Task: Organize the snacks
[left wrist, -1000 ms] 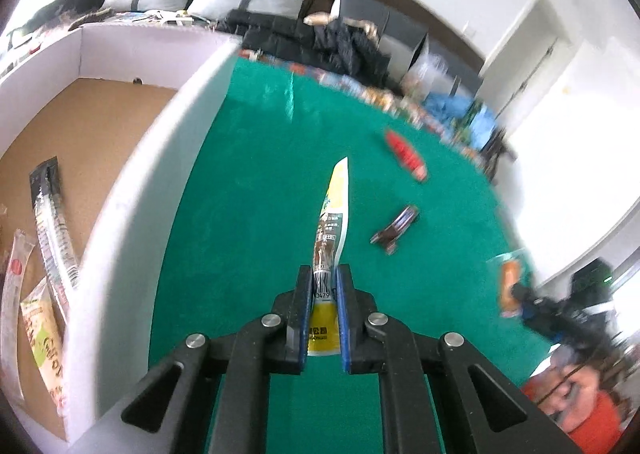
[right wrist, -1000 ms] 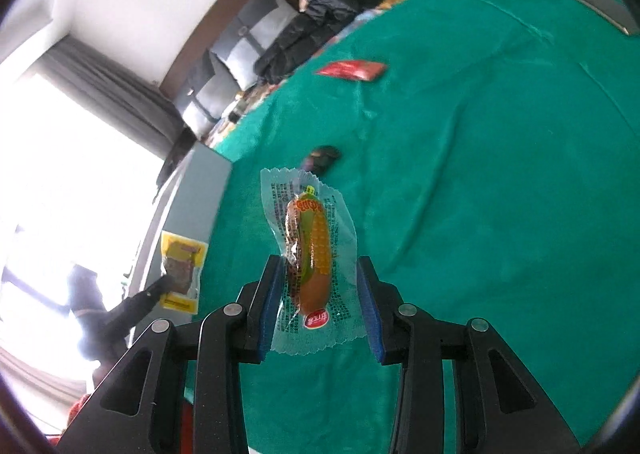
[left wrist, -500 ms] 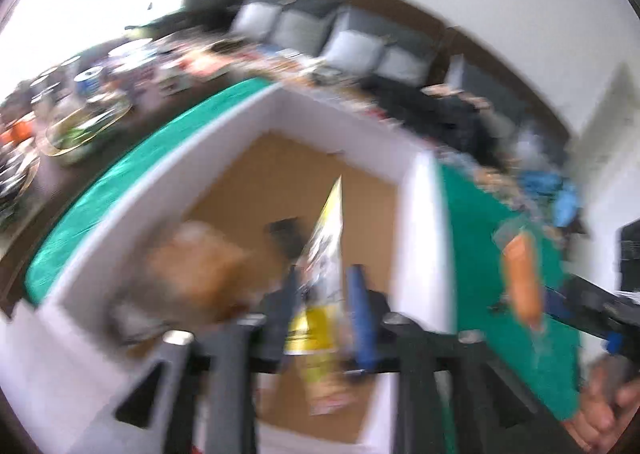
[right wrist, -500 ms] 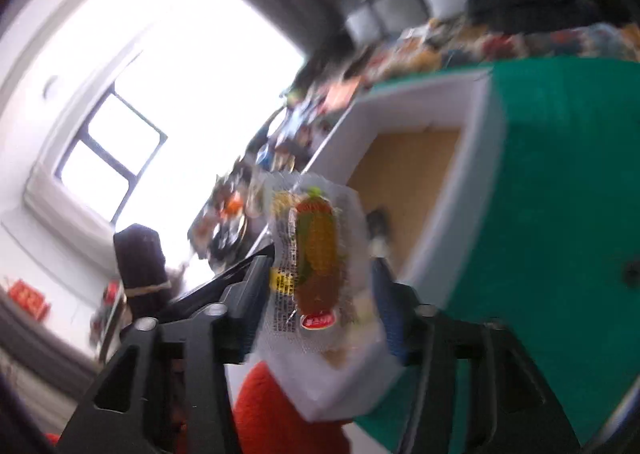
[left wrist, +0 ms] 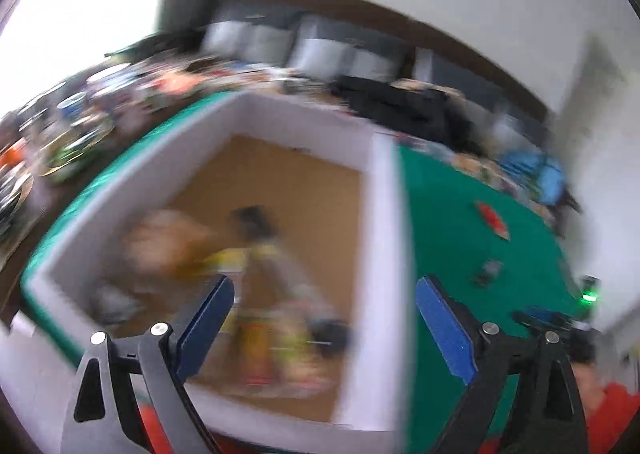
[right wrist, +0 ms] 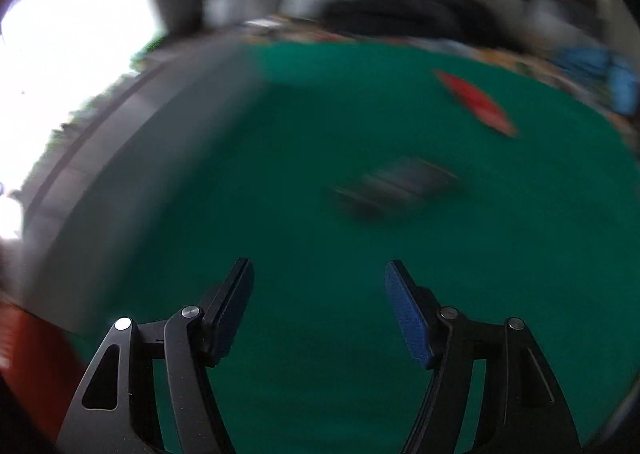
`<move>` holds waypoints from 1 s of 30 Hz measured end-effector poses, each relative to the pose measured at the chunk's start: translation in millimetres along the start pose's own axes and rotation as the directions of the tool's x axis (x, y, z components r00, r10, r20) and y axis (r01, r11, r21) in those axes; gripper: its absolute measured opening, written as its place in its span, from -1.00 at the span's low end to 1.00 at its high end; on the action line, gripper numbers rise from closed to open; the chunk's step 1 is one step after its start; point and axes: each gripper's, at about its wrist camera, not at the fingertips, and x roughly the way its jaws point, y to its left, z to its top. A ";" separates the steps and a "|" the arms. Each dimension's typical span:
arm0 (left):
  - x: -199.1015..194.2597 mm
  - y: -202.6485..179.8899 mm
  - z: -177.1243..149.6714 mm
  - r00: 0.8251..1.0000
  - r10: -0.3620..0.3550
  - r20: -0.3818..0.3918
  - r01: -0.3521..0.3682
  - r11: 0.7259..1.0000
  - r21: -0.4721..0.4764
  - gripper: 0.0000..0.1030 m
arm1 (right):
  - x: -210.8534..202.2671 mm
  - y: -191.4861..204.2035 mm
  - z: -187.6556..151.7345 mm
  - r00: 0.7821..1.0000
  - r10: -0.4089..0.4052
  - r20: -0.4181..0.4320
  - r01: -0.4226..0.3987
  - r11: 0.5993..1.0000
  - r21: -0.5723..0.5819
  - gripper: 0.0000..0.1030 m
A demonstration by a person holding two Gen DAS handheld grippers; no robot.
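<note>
My left gripper (left wrist: 324, 298) is open and empty above the near end of a white box (left wrist: 382, 222) with a brown floor. Several blurred snack packets (left wrist: 256, 254) lie inside the box. My right gripper (right wrist: 318, 286) is open and empty over the green tablecloth (right wrist: 280, 214). A red snack packet (right wrist: 476, 102) and a dark snack packet (right wrist: 400, 182) lie on the cloth ahead of it; both also show in the left wrist view, the red packet (left wrist: 492, 220) far right and the dark packet (left wrist: 488, 272) nearer. Both views are motion-blurred.
The box's grey outer wall (right wrist: 100, 182) stands at the left of the right wrist view. A sofa with cushions (left wrist: 320, 50) and dark clothes (left wrist: 400, 102) lie beyond the table. Cluttered dishes (left wrist: 72, 134) sit at far left. My right gripper's body (left wrist: 560, 326) shows at lower right.
Both grippers have opened and let go of their packets, the yellow one and the corn one. The right gripper has swung back from the box toward the cloth.
</note>
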 end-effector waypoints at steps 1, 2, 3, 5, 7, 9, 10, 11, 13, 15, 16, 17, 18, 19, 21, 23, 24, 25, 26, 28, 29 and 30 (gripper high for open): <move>5.2 -25.3 -3.6 0.999 -0.048 -0.013 0.048 0.998 0.040 0.96 | -1.3 -29.8 -14.4 0.998 -0.069 0.003 0.069 0.997 0.025 0.38; 10.5 -46.5 -7.2 0.996 -0.083 -0.029 0.085 0.994 0.072 0.99 | -3.0 -49.2 -23.9 0.994 -0.111 0.010 0.110 0.993 0.051 0.38; 18.5 -68.6 -11.7 0.991 -0.119 -0.054 0.124 0.987 0.105 0.99 | -7.3 -71.9 -33.8 0.989 -0.149 0.019 0.147 0.985 0.094 0.38; 44.3 -113.0 -22.3 0.975 -0.178 -0.135 0.199 0.966 0.166 0.99 | -15.4 -111.7 -47.6 0.981 -0.195 0.019 0.187 0.959 0.213 0.38; 74.9 -148.6 -39.2 0.961 -0.184 -0.205 0.229 0.948 0.221 0.99 | -16.4 -127.8 -45.6 0.981 -0.192 0.017 0.178 0.937 0.300 0.39; 105.4 -174.4 -57.3 0.957 -0.156 -0.245 0.225 0.932 0.286 0.99 | -19.9 -136.4 -38.9 0.978 -0.205 0.025 0.187 0.929 0.320 0.38; 122.2 -185.4 -66.6 0.956 -0.125 -0.264 0.208 0.926 0.315 0.99 | -21.6 -135.6 -35.1 0.972 -0.235 0.019 0.218 0.928 0.303 0.38; 137.5 -194.2 -73.2 0.955 -0.101 -0.280 0.196 0.922 0.334 0.99 | -19.6 -133.1 -31.1 0.966 -0.260 0.007 0.247 0.926 0.285 0.38; 163.5 -204.0 -80.1 0.955 -0.070 -0.288 0.175 0.917 0.358 0.99 | -13.1 -133.3 -26.2 0.958 -0.283 -0.031 0.281 0.923 0.262 0.38; 184.3 -209.9 -84.0 0.961 -0.033 -0.275 0.138 0.918 0.372 0.99 | -10.8 -135.9 -32.2 0.958 -0.283 -0.048 0.285 0.921 0.266 0.38; 194.1 -210.5 -83.7 0.963 -0.013 -0.269 0.117 0.920 0.374 0.99 | -8.7 -136.1 -31.3 0.958 -0.284 -0.052 0.287 0.920 0.268 0.38; 202.7 -210.6 -83.1 0.964 0.000 -0.266 0.102 0.923 0.371 0.99 | -6.1 -138.0 -31.4 0.956 -0.289 -0.054 0.293 0.918 0.267 0.38; 208.3 -212.2 -83.4 0.964 0.009 -0.266 0.093 0.924 0.370 0.99 | -4.6 -139.5 -30.9 0.952 -0.301 -0.057 0.305 0.916 0.259 0.38; 214.0 -213.6 -84.9 0.963 0.021 -0.268 0.083 0.925 0.372 0.99 | -0.8 -140.1 -30.9 0.950 -0.308 -0.059 0.312 0.916 0.251 0.38; 223.6 -212.6 -87.3 0.961 0.042 -0.273 0.070 0.919 0.388 0.99 | 3.0 -140.4 -30.0 0.948 -0.311 -0.065 0.317 0.918 0.239 0.38; 225.6 -211.7 -90.2 0.964 0.051 -0.259 0.062 0.910 0.411 0.99 | 3.4 -141.0 -31.2 0.951 -0.304 -0.063 0.310 0.919 0.244 0.38; 224.9 -211.1 -91.8 0.965 0.046 -0.257 0.065 0.911 0.408 0.99 | 3.8 -141.5 -31.7 0.952 -0.301 -0.061 0.307 0.918 0.251 0.39; 224.5 -210.6 -92.9 0.966 0.044 -0.254 0.065 0.911 0.408 0.99 | 3.6 -141.5 -32.3 0.952 -0.299 -0.058 0.304 0.918 0.255 0.39; 224.2 -210.1 -93.5 0.967 0.042 -0.252 0.066 0.911 0.407 0.99 | 4.3 -141.4 -32.3 0.953 -0.299 -0.055 0.303 0.917 0.258 0.41; 225.8 -209.8 -93.5 0.967 0.043 -0.251 0.065 0.911 0.406 0.99 | 5.6 -140.3 -32.4 0.951 -0.306 -0.047 0.308 0.914 0.263 0.47; 226.5 -210.3 -92.9 0.967 0.046 -0.250 0.062 0.912 0.406 1.00 | 6.3 -140.1 -32.8 0.951 -0.307 -0.039 0.306 0.913 0.268 0.49; 227.0 -211.3 -93.1 0.967 0.047 -0.249 0.060 0.912 0.406 1.00 | 7.2 -139.6 -32.4 0.950 -0.310 -0.035 0.308 0.912 0.272 0.54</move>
